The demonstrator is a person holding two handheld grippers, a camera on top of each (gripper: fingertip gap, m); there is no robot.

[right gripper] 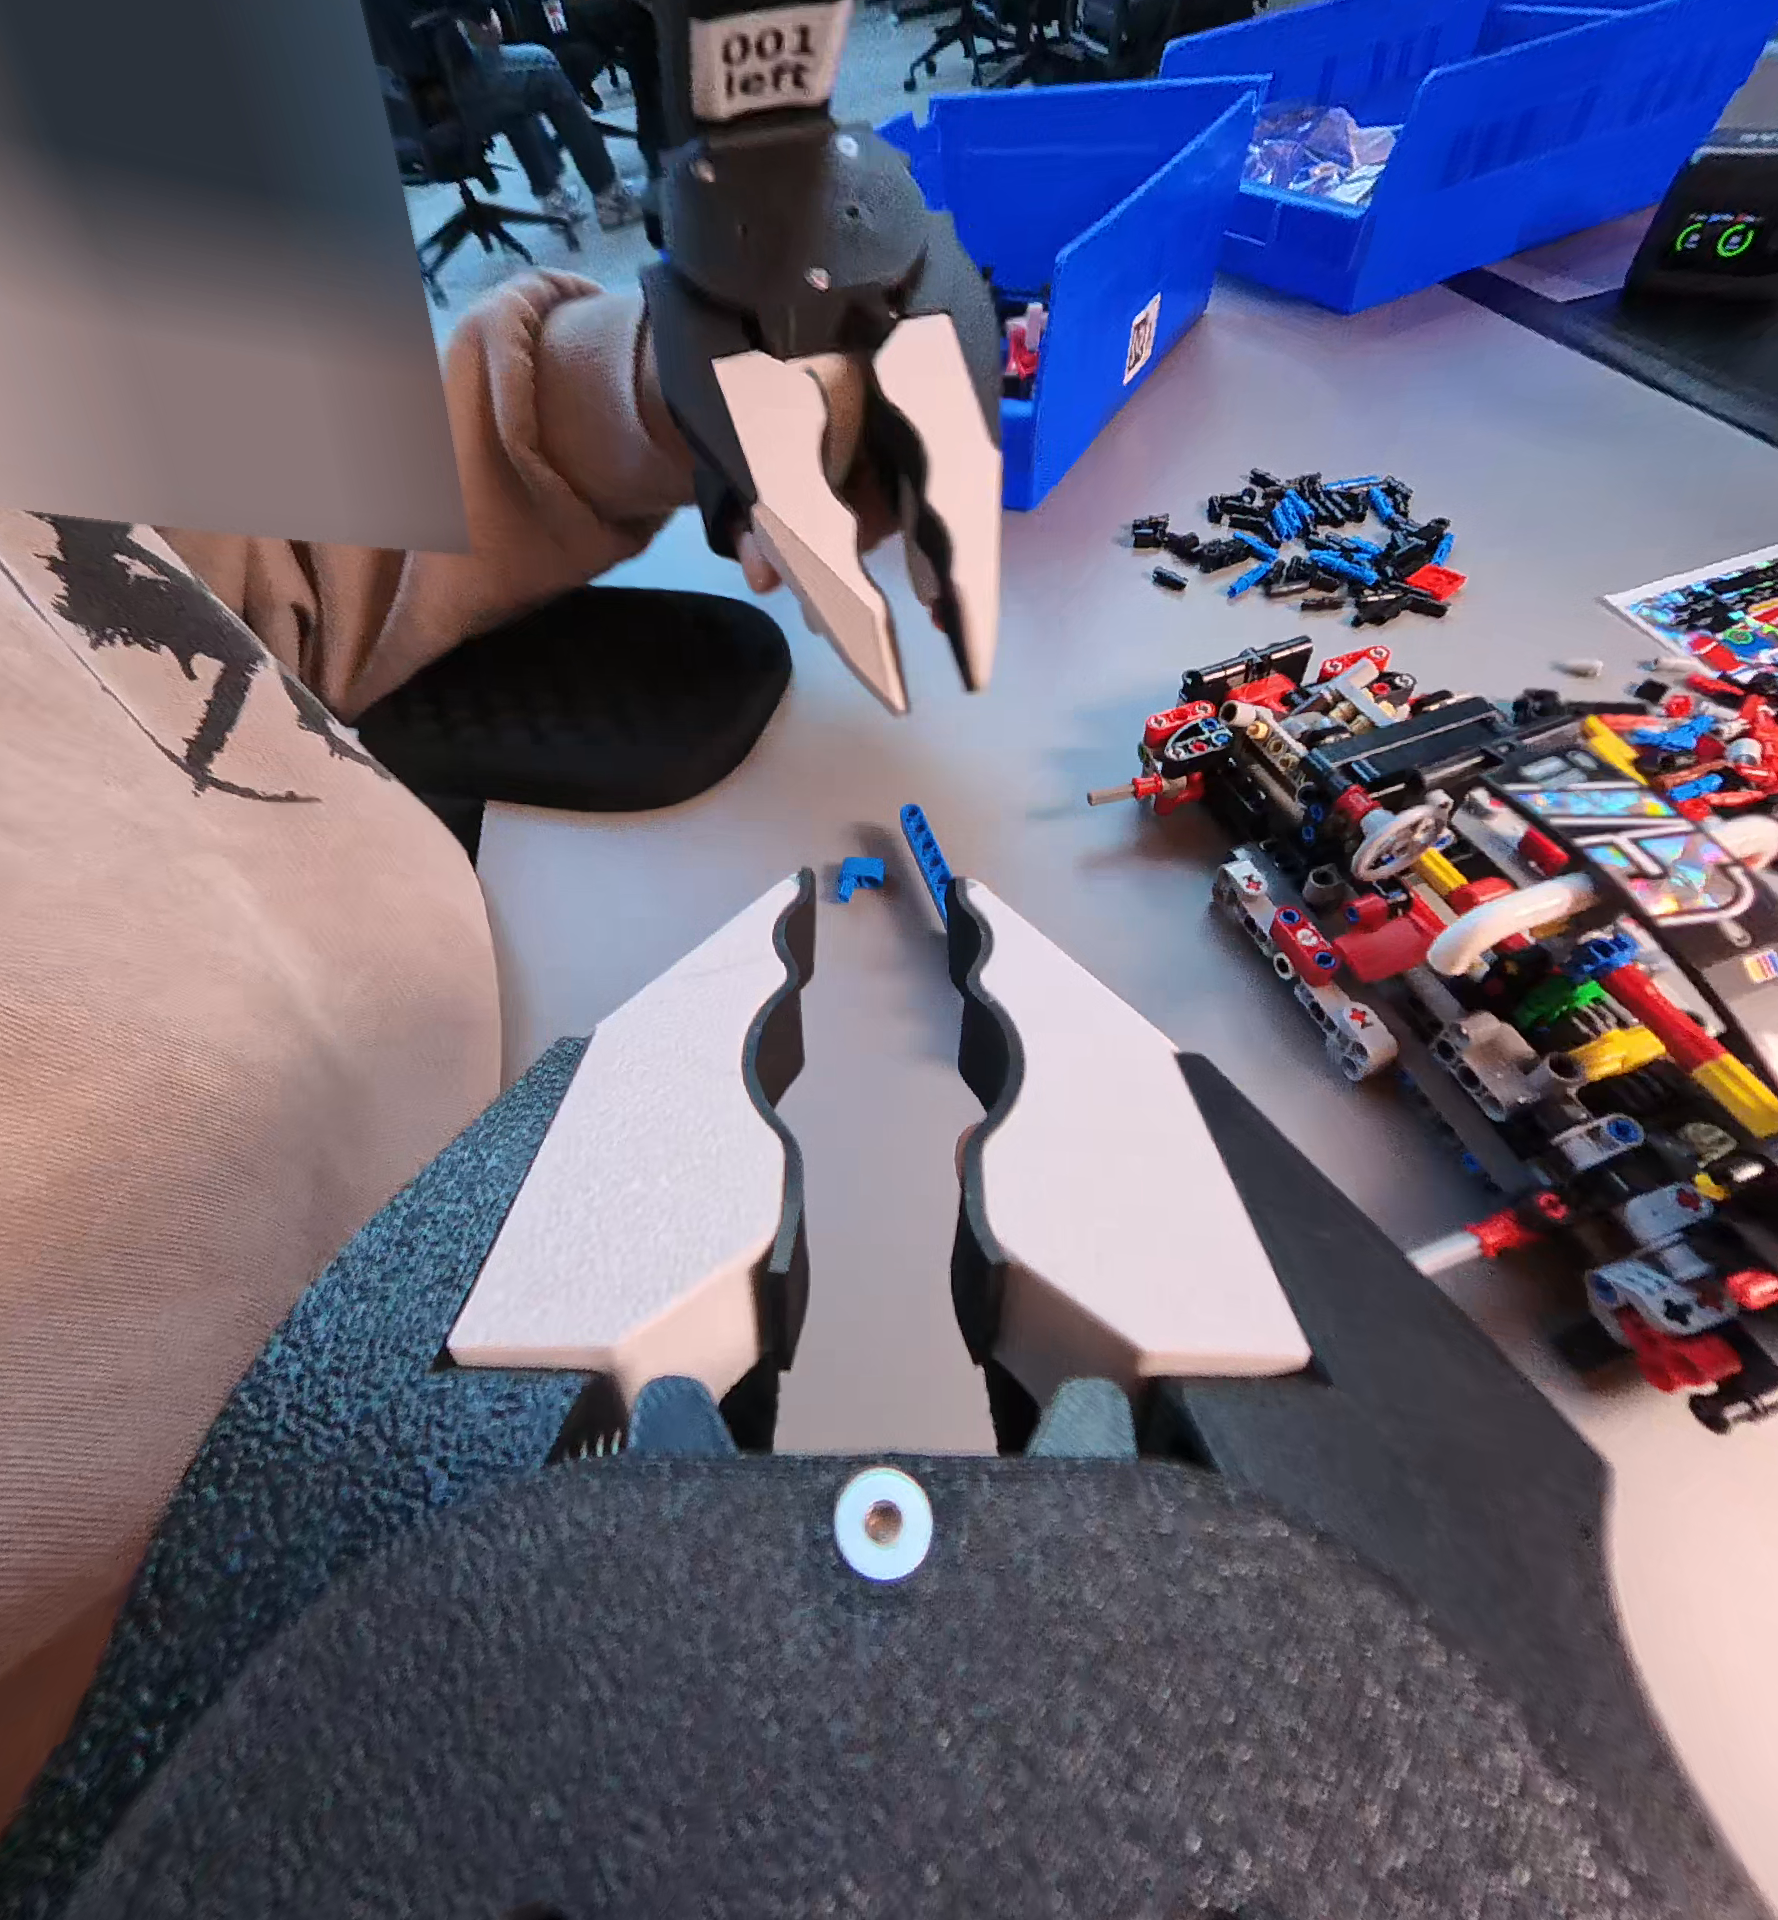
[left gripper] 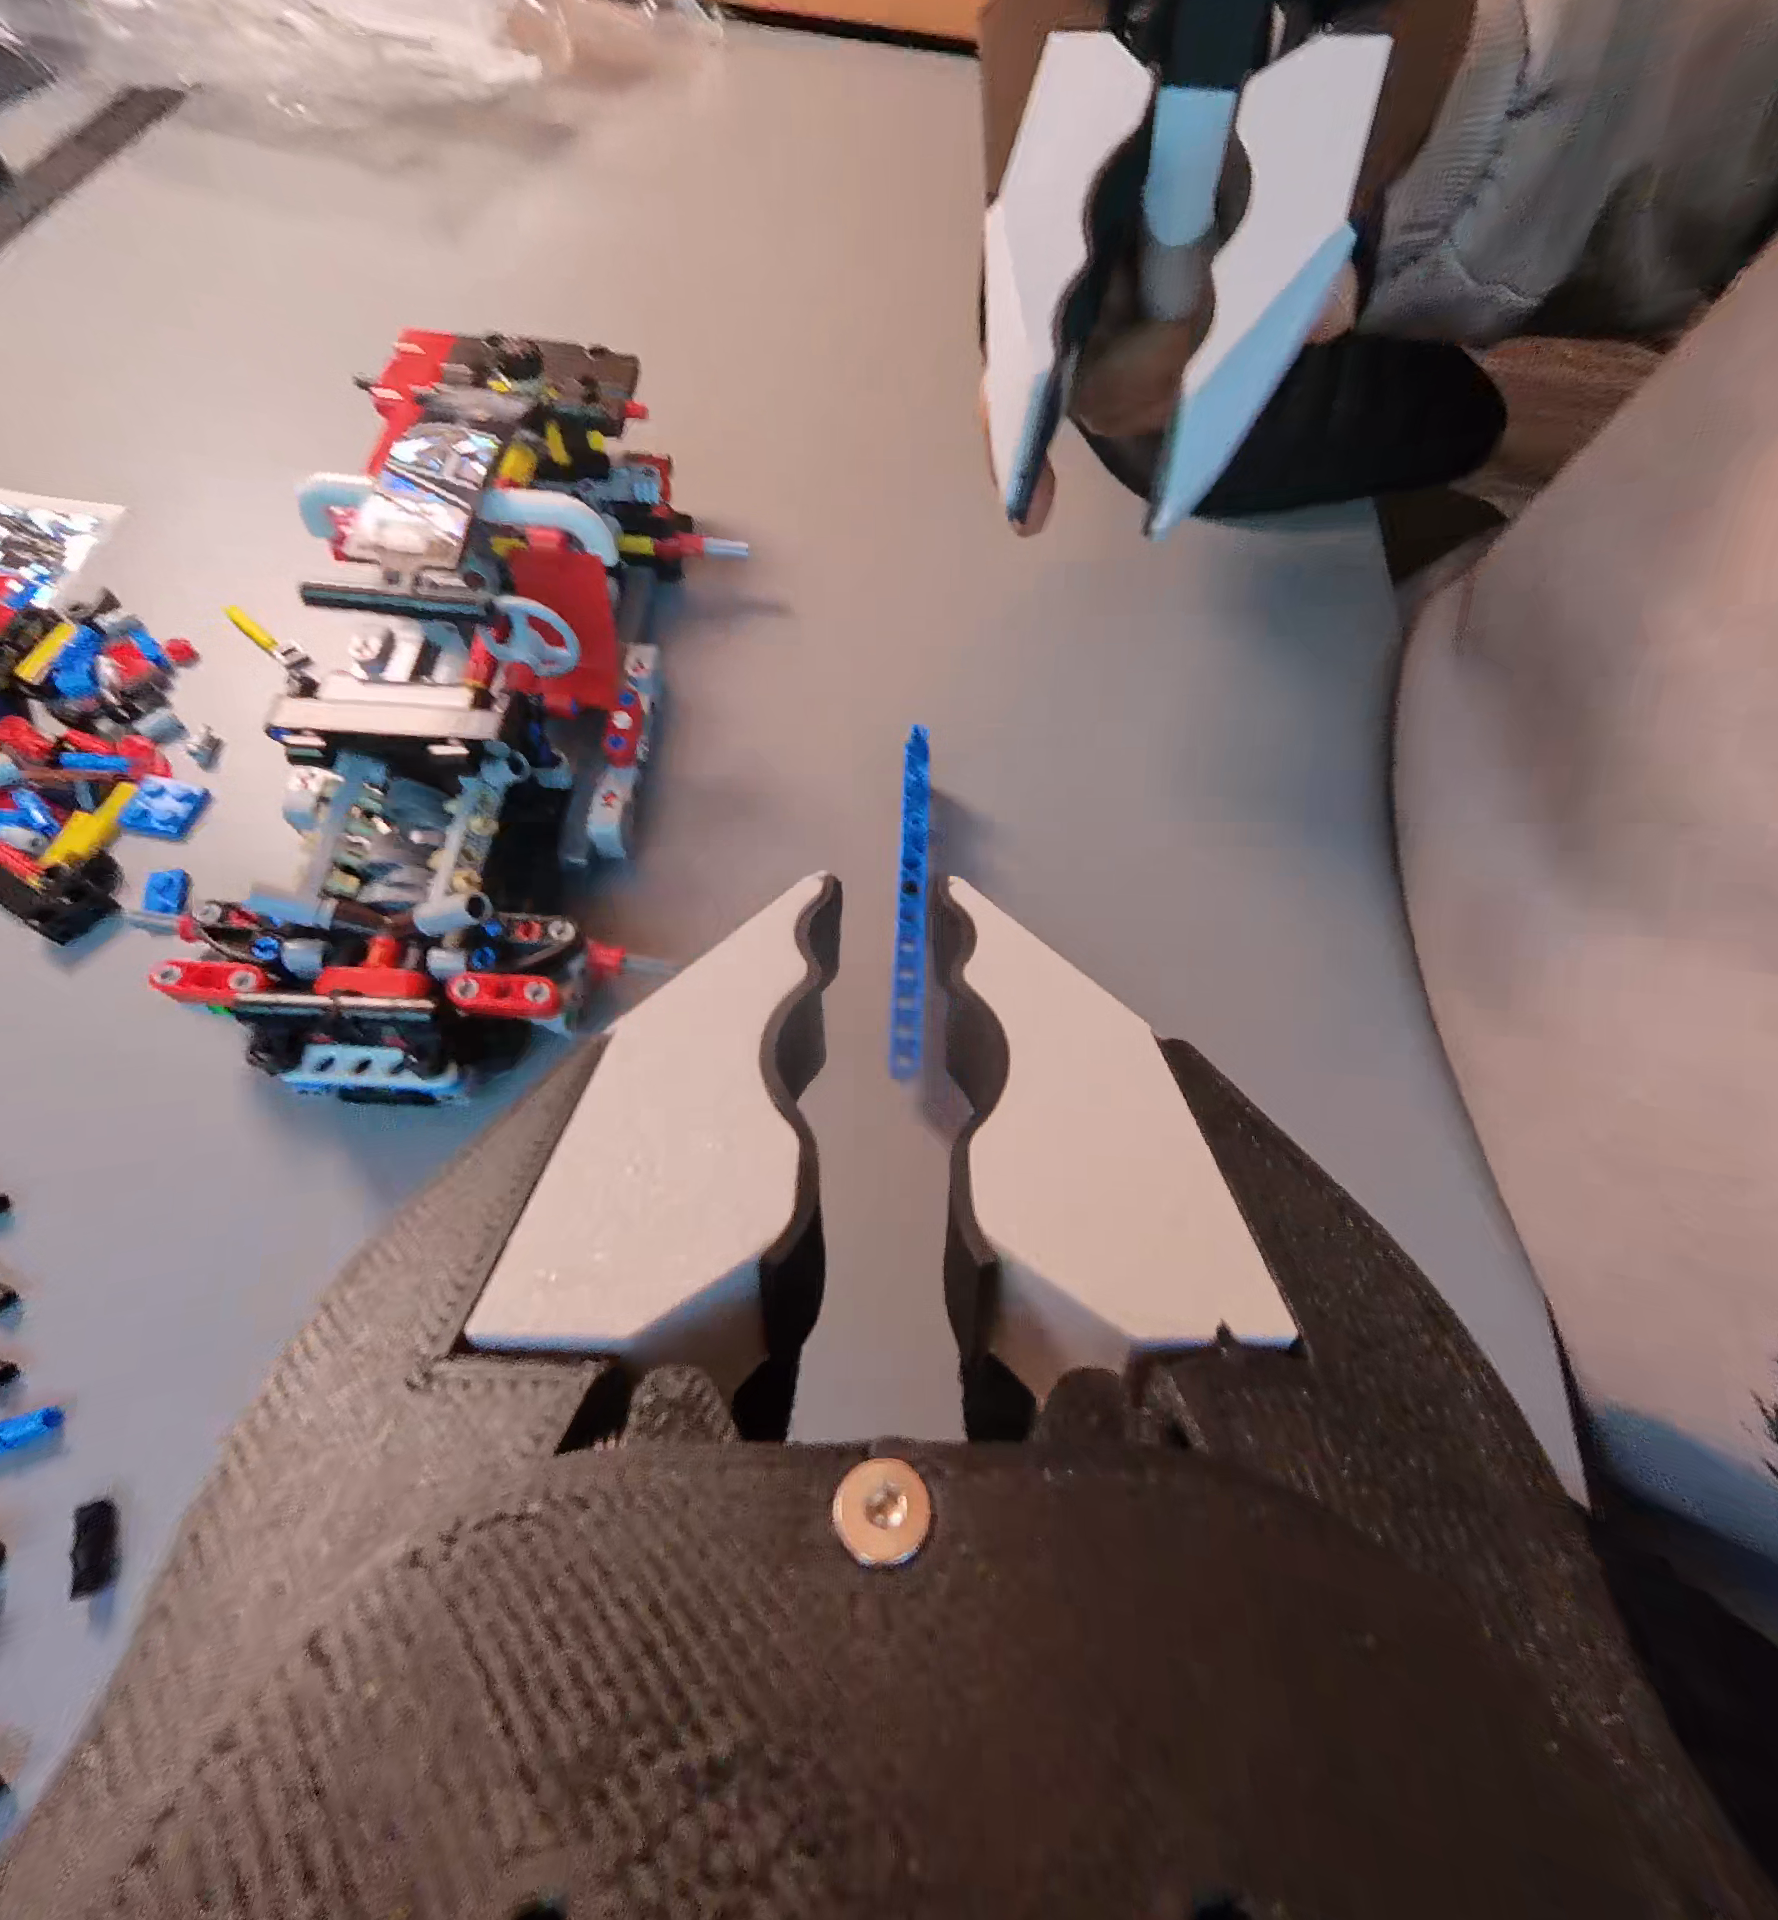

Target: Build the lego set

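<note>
Left gripper (left gripper: 890, 883) open, narrow gap, hovering over long blue beam (left gripper: 910, 904) lying flat on grey table (left gripper: 1124, 665), beam seen between its fingers, not gripped. Right gripper (right gripper: 880, 883) open too, empty, near beam's end (right gripper: 924, 857); small blue piece (right gripper: 857, 876) just beside. Half-built lego car (left gripper: 449, 727) left of beam. Loose pieces (left gripper: 43, 748) beyond car. Blue bins (right gripper: 1384, 187) at far edge.
</note>
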